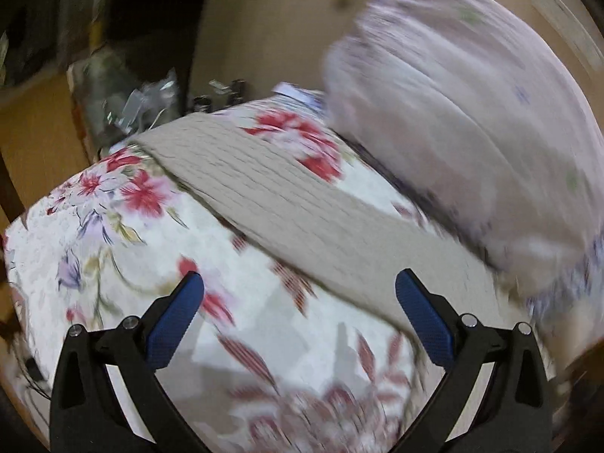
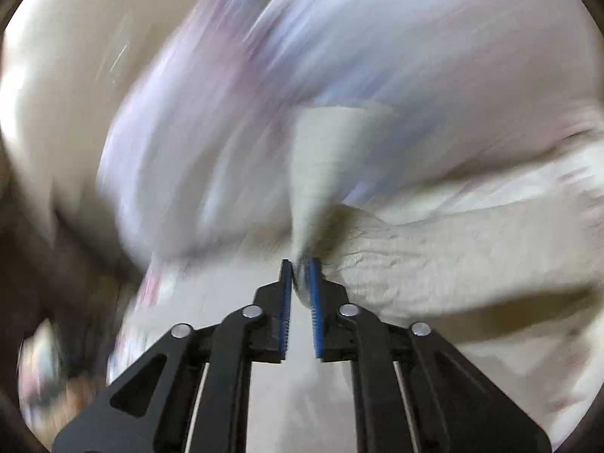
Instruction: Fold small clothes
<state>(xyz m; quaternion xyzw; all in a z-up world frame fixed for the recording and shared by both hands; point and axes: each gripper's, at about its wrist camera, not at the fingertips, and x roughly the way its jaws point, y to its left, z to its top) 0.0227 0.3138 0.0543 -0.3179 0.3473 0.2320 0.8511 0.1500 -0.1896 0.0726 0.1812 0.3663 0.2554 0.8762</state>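
Left gripper (image 1: 300,290) hung with its blue-padded fingers (image 1: 173,324) spread wide, nothing between them, above a white quilted bedspread with red and lilac flowers (image 1: 124,249). A beige ribbed knit garment (image 1: 287,204) lay in a diagonal band across that bedspread. Beside its far edge sat a pale lilac pillow with a small print (image 1: 464,113), blurred. Right gripper (image 2: 301,264) was clamped on a pinched fold of the beige garment (image 2: 434,260), lifting it; background smeared.
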